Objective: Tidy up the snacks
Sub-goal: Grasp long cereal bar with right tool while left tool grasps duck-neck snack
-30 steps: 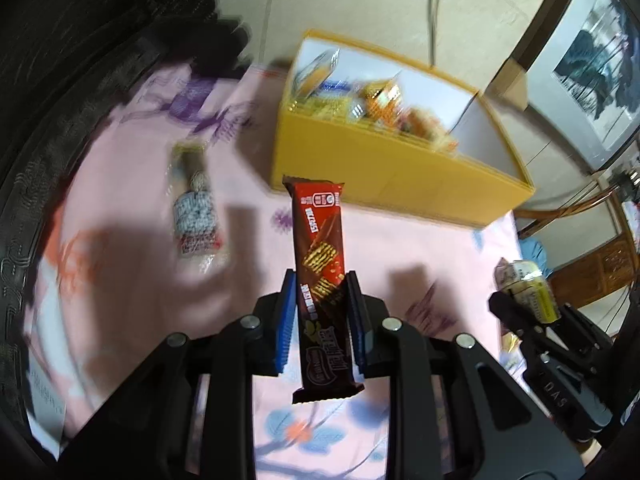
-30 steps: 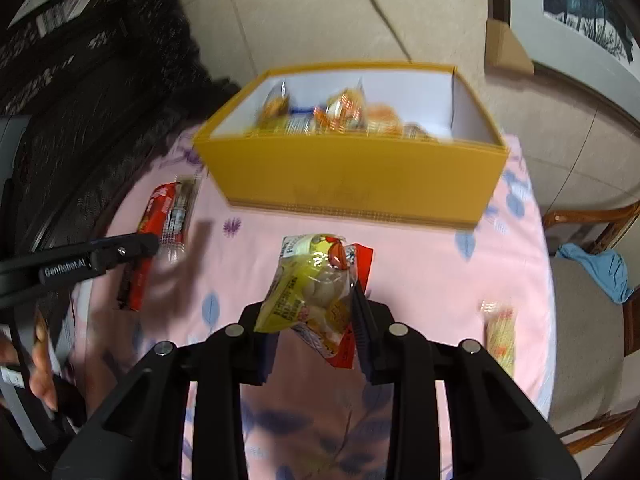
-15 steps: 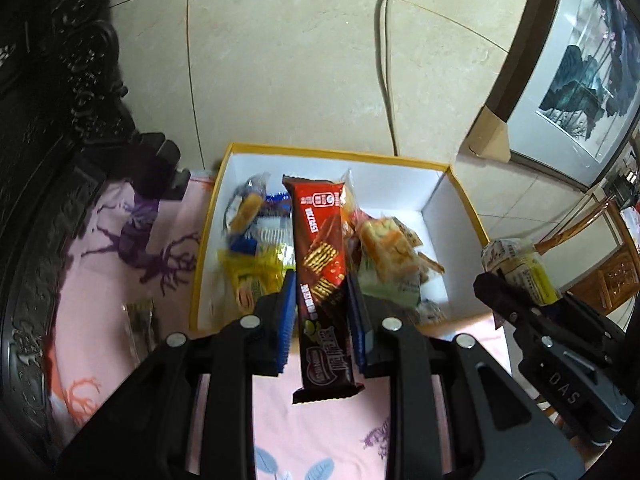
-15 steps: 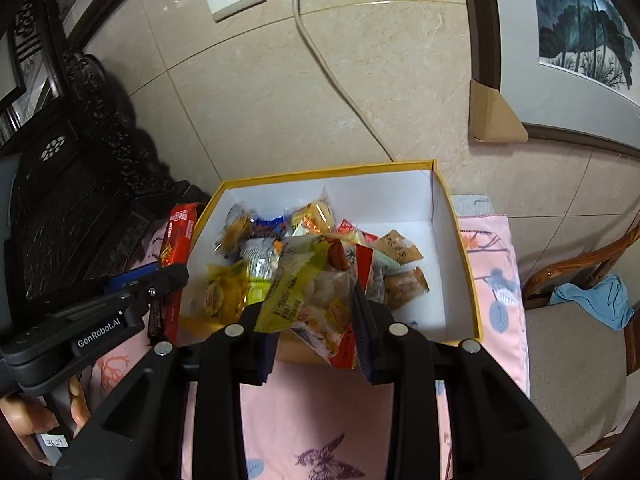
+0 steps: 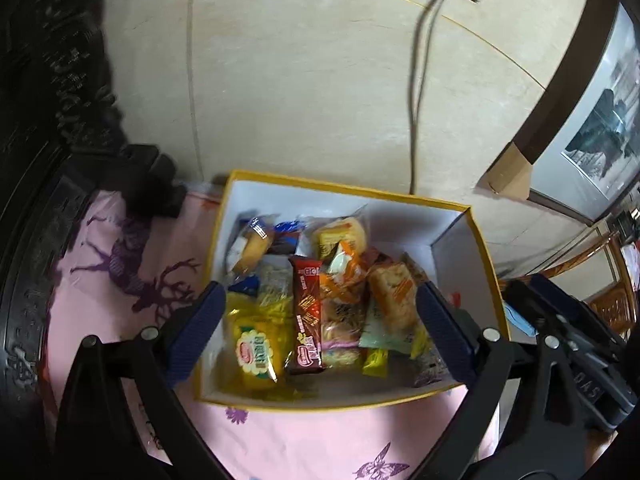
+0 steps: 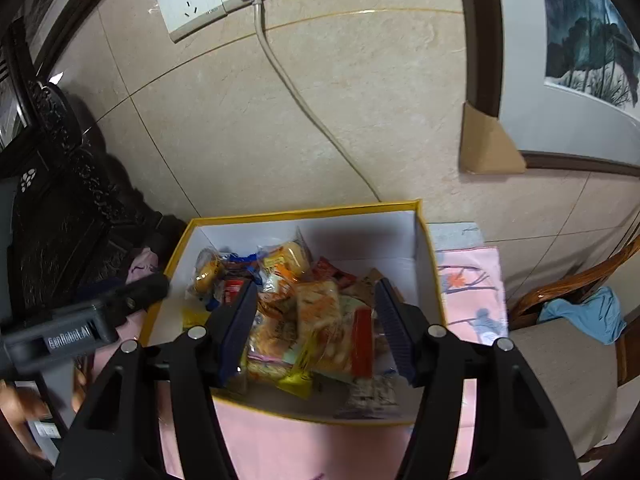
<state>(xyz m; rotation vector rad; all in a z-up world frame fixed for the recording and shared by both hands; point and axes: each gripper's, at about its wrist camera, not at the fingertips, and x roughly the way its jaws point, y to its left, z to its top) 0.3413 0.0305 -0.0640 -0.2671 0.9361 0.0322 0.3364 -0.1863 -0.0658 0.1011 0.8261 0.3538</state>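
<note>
blur: snack pile (image 5: 340, 312) – labels unreadable | hidden: box (image 6: 304, 211) near wall – behind tongs

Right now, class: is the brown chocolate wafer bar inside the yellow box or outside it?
Inside. The chocolate wafer bar lies on the other snack packets within the walls of the yellow box, free between the open left tool's blue pads.

A box (image 5: 224, 276) is set on a tablecloth (image 5: 304, 440) at the centre of the left wrist frame, against the wall (image 5: 304, 92). Snack packets (image 5: 344, 312) are piled inside it, a wafer bar (image 5: 306, 316) laid on top at their middle. A cable (image 5: 416, 92) is hung behind the box, at upper centre. A chair (image 6: 560, 344) is placed at the right of the right wrist frame.
</note>
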